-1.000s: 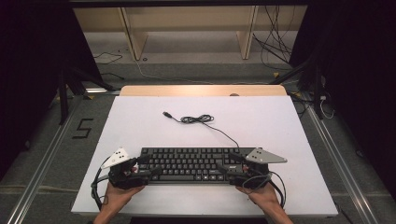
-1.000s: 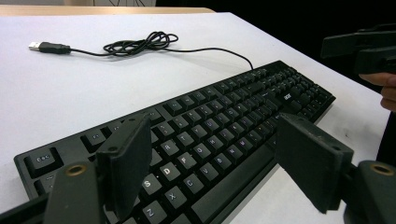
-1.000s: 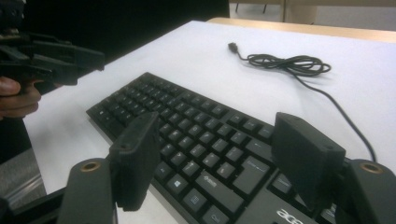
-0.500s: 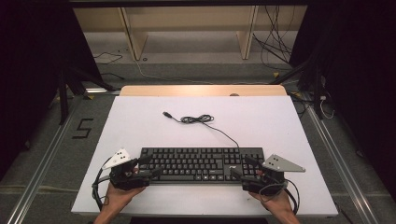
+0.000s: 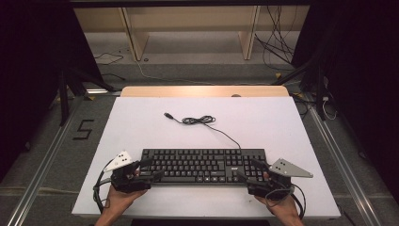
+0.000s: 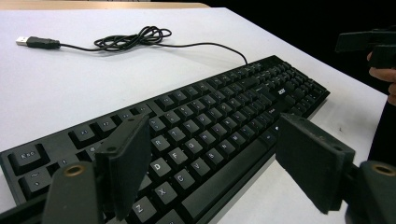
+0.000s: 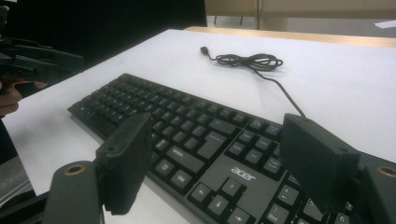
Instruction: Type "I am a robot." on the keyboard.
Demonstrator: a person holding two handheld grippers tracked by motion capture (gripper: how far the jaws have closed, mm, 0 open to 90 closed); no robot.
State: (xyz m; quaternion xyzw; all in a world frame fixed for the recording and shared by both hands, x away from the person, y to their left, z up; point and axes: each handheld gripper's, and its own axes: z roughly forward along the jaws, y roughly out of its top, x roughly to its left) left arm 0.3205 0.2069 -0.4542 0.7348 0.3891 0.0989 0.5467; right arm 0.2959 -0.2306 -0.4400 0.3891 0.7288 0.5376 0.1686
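A black keyboard point(image 5: 202, 165) lies flat near the front of the white table point(image 5: 263, 117). Its cable point(image 5: 197, 120) coils behind it and ends in a loose USB plug point(image 5: 167, 115). My left gripper point(image 5: 147, 168) stands open at the keyboard's left end. In the left gripper view point(image 6: 215, 140) one jaw hangs over the keys point(image 6: 187, 135) and the other over the table by the front edge. My right gripper point(image 5: 249, 170) is open at the right end, with its jaws point(image 7: 219, 140) spread above the arrow keys and number pad point(image 7: 243, 177).
The table's front edge runs just behind both hands. A wooden strip point(image 5: 202, 91) borders the far side of the table, with shelving and loose cables on the floor beyond. Bare white surface lies around the coiled cable point(image 7: 252, 60).
My right gripper has slid to the right and a little toward the front edge, off the keyboard's right end. The left gripper and the keyboard have stayed put.
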